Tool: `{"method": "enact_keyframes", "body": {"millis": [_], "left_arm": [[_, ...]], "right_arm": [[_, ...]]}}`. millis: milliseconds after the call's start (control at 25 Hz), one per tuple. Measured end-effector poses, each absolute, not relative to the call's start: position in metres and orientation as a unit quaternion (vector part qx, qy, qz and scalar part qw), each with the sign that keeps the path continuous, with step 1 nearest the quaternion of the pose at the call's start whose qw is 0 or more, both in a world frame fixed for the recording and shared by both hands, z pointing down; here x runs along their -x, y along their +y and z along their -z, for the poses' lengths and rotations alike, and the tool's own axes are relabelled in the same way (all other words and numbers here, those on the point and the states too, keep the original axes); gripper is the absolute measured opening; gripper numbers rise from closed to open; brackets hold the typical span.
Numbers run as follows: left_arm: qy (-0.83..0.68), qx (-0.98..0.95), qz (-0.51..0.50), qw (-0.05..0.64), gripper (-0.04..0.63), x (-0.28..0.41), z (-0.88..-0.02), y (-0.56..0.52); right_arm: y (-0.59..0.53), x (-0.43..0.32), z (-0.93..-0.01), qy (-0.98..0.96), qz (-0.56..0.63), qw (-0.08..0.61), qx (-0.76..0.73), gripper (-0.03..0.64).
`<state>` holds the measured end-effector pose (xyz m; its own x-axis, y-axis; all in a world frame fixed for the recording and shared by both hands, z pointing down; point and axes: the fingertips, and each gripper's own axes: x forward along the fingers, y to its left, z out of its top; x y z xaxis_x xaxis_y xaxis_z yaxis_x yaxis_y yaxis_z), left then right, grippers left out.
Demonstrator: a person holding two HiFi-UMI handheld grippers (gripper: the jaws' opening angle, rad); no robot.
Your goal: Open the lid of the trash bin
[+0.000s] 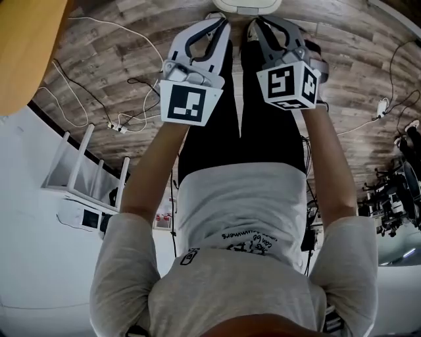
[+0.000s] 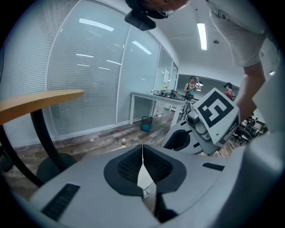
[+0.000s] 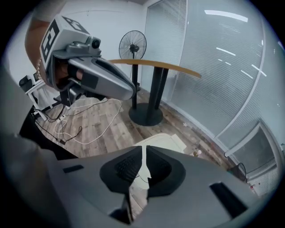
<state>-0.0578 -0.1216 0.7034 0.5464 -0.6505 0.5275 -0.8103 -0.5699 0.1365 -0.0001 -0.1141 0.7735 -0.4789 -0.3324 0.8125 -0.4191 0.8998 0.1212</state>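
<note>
The white trash bin (image 1: 248, 5) shows only as a rim at the top edge of the head view, on the floor just beyond both grippers. Its pale lid (image 3: 164, 141) lies below the jaws in the right gripper view, and a sliver of the lid (image 2: 145, 176) shows through the left jaws. My left gripper (image 1: 220, 21) is shut with nothing in it, its pads meeting at the tip. Beside it, my right gripper (image 1: 258, 24) is also shut and holds nothing. Both hang above the bin without touching it.
A round wooden table (image 1: 26, 46) stands at the left, on a black pedestal base (image 3: 147, 115). White cables (image 1: 118, 118) trail over the wood floor. There is a white rack (image 1: 85, 171) at lower left, a standing fan (image 3: 132, 46), a small blue bin (image 2: 146, 124) and glass walls.
</note>
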Motion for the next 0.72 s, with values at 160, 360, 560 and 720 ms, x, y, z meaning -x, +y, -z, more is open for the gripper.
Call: {"method": "enact_keyframes", "body": {"millis": [160, 360, 560, 720], "left_arm": [[-0.419, -0.858, -0.232, 0.185, 0.023, 0.053, -0.739, -0.110], [-0.405, -0.861, -0.247, 0.186, 0.021, 0.047, -0.787, -0.099], [-0.402, -0.855, -0.258, 0.202, 0.023, 0.041, -0.829, -0.095], [-0.396, -0.848, -0.282, 0.211, 0.023, 0.041, -0.858, -0.087]], "right_arm": [[-0.102, 0.000, -0.817, -0.849, -0.037, 0.489, -0.197, 0.035], [-0.092, 0.003, -0.863, -0.838, -0.024, 0.516, -0.175, 0.035], [-0.081, -0.001, -0.907, -0.826, -0.016, 0.542, -0.156, 0.038], [-0.074, -0.002, -0.933, -0.817, -0.018, 0.557, -0.148, 0.046]]}}
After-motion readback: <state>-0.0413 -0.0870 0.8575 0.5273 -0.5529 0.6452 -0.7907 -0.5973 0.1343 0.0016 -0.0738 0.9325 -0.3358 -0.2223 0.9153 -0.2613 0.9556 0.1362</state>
